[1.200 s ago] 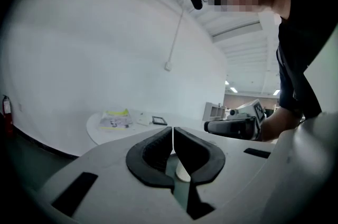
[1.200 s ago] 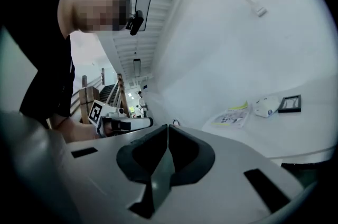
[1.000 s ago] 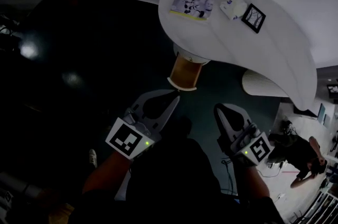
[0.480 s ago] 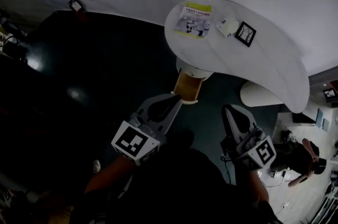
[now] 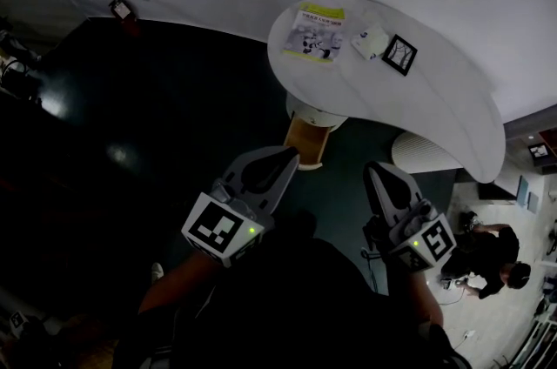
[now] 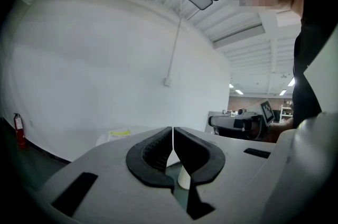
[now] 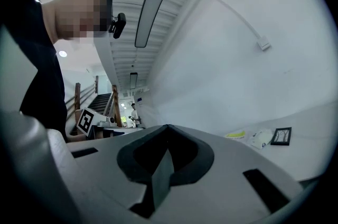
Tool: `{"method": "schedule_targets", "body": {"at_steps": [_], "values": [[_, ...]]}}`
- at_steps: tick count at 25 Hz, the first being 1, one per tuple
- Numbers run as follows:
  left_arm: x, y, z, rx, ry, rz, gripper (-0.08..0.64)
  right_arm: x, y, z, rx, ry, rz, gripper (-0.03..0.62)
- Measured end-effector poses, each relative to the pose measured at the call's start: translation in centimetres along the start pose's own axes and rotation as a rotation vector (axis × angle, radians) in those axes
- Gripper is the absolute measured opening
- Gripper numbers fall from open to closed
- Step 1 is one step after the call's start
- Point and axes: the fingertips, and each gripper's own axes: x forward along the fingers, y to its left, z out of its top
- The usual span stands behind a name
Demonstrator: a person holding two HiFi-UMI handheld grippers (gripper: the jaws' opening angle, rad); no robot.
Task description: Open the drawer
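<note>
A tan wooden drawer box (image 5: 310, 140) sits under the near edge of the white curved table (image 5: 435, 97), on its white pedestal. Both grippers hang in the air short of it, touching nothing. In the head view my left gripper (image 5: 291, 152) points at the drawer box from just below and to the left. My right gripper (image 5: 372, 171) is to its right. In the gripper views, the left gripper (image 6: 173, 129) and the right gripper (image 7: 168, 127) each show jaws pressed together with nothing between them.
On the table lie a booklet (image 5: 317, 21), a white packet (image 5: 369, 40) and a small black picture frame (image 5: 399, 54). A white ribbed object (image 5: 424, 154) stands on the dark floor right of the drawer. A person (image 5: 496, 258) is at the lower right.
Both grippers have risen a little, still shut. The table and drawer box now look slightly smaller and sit further left in the head view.
</note>
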Motion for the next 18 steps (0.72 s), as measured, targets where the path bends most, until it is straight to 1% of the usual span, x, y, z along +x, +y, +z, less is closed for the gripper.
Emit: {"method": "schedule_targets", "body": {"at_steps": [5, 10, 18], "values": [[0.5, 0.2, -0.4, -0.001, 0.009, 0.002, 0.02, 0.3, -0.3, -0.1, 0.006, 0.009, -0.004, 0.015], [0.5, 0.1, -0.2, 0.009, -0.004, 0.002, 0.02, 0.2, 0.0, -0.1, 0.0, 0.007, -0.007, 0.015], [-0.3, 0.2, -0.9, 0.02, 0.001, -0.019, 0.02, 0.6, 0.9, 0.0, -0.017, 0.008, -0.01, 0.015]]}}
